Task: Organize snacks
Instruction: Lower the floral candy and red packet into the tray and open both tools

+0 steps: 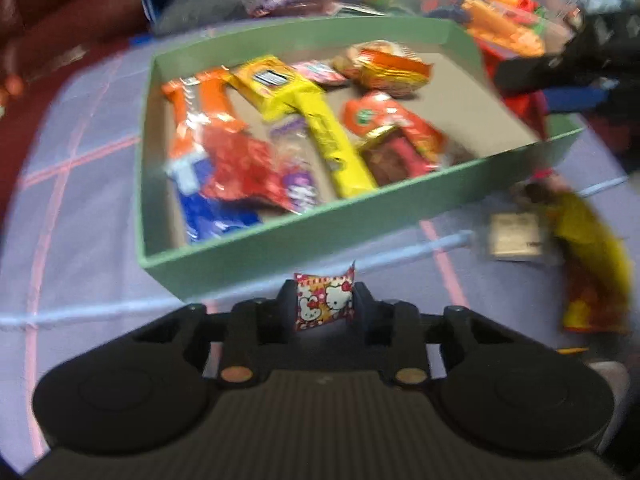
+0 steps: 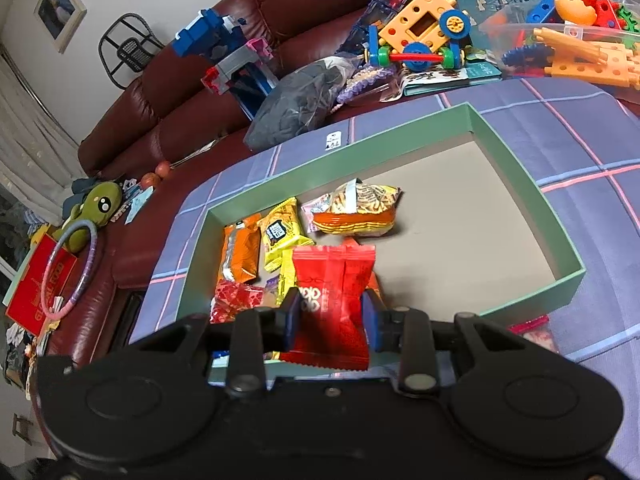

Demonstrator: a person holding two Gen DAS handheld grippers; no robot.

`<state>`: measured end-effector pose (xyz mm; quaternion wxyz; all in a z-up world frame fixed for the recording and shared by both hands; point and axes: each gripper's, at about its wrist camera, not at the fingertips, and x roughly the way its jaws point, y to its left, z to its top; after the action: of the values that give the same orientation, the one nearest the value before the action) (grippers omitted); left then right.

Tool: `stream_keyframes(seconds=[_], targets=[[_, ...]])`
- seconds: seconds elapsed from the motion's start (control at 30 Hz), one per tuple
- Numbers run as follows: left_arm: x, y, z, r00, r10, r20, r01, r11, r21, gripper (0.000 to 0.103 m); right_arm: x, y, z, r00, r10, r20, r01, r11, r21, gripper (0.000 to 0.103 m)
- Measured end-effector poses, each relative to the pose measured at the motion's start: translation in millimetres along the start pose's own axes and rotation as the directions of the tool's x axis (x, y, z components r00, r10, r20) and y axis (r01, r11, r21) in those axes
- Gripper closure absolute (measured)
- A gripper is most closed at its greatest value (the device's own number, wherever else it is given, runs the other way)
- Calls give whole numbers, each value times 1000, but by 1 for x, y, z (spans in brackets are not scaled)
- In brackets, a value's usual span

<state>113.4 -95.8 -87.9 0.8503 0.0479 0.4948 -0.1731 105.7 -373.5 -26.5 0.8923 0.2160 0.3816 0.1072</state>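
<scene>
Holding a small Hello Kitty packet [image 1: 325, 302] in left claw [image 1: 325, 300], short of green box [image 1: 256, 240] at 12 o'clock; right claw [image 2: 330, 312] pinching red packet [image 2: 332, 300] over box. Risk: thin grip, may slip outside.

Right wrist view. At my ten o'clock, a dark red leather sofa [image 2: 168, 92]. On it, a blue and grey block toy [image 2: 224, 52]. At eleven, high on the wall, a framed picture [image 2: 60, 8]. At nine, a green plush toy [image 2: 96, 208] with a pink ring [image 2: 76, 268] leaning against it. At one o'clock, an orange wheeled construction toy [image 2: 424, 32]. Beside it at two, a clear plastic tub [image 2: 560, 40] of building pieces.
</scene>
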Motion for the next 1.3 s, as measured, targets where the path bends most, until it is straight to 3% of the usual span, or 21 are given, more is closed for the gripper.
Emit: stream_keyframes(seconds=[0.2,0.43,0.57,0.87,0.9,0.97,1.03,1.1,1.2,1.3], targets=[[-24,-9,3,999,-38,27,38,999,18,76,1,0,-2,1000,-3,4,3,1000,11,72],[-59,-15,38,985,-69,159,63,997,42,74,-3,-1,-1,1000,-6,15,5,1000,16,72],[-49,-15,74,978,-52,202,45,998,37,74,-1,0,4,1000,-11,23,10,1000,15,72],[-1,-17,127,982,-14,187,5,999,48,71,23,-13,18,999,-41,4,41,998,54,71],[3,-17,130,982,-3,187,-6,999,49,66,27,-15,20,999,-45,0,44,997,58,71],[10,-16,135,981,25,193,-33,999,38,43,33,-17,21,999,-45,-6,46,996,72,68],[10,-14,138,976,37,213,-41,999,12,13,37,-19,23,999,-36,-5,37,995,96,59],[7,-10,136,973,43,228,-40,999,-17,0,37,-21,24,999,-34,4,33,993,115,27],[3,-6,135,974,36,224,-28,999,-36,0,30,-23,25,999,-33,38,28,991,134,1],[-2,-4,130,975,0,224,12,999,-53,0,25,-24,25,999,-30,42,23,988,151,0]])
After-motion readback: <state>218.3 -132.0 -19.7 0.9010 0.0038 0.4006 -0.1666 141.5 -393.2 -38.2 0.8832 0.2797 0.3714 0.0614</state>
